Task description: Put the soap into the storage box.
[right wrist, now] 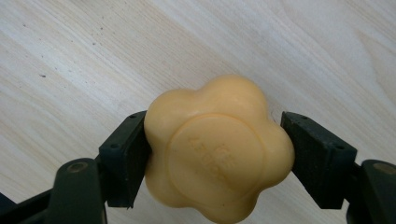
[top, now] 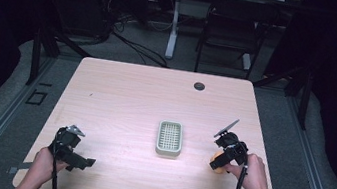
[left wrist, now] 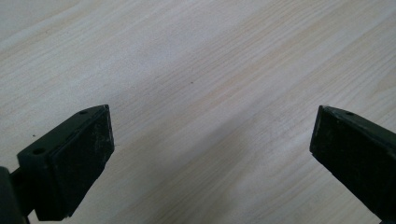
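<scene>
1. Table [top: 120, 97], light wood, lg. flat top. Both grippers sat over its near edge; a small dark grommet [top: 199, 86] lay well ahead of them, far side.

2. Soap dish [top: 170, 138], pale green, slotted insert, rect. Sat betw. the two grippers, near the R one, toward its left; well apart from the L one. Nothing in it.

3. Right gripper [top: 220, 159], held in person's R hand. Jaws pinched on soap bar, pads pressed against its two sides in the right gripper view; at tightest setting.

4. Left gripper [top: 76, 160], in L hand, low over table. Jaws spread wide, bare wood betw. them, nothing held or touched.

5. Soap bar [right wrist: 218, 147], yellow-orange, flower-shaped, faint stamped lettering on top face, not readable. Sat betw. R jaws, at or just above table surface; can't tell if lifted clear.

Status (judged): work looked like soap into dish. Done: grasp secured. Left: lift, carry across toward dish, lower onto slotted insert, release. Early stage, approx. first third.
</scene>
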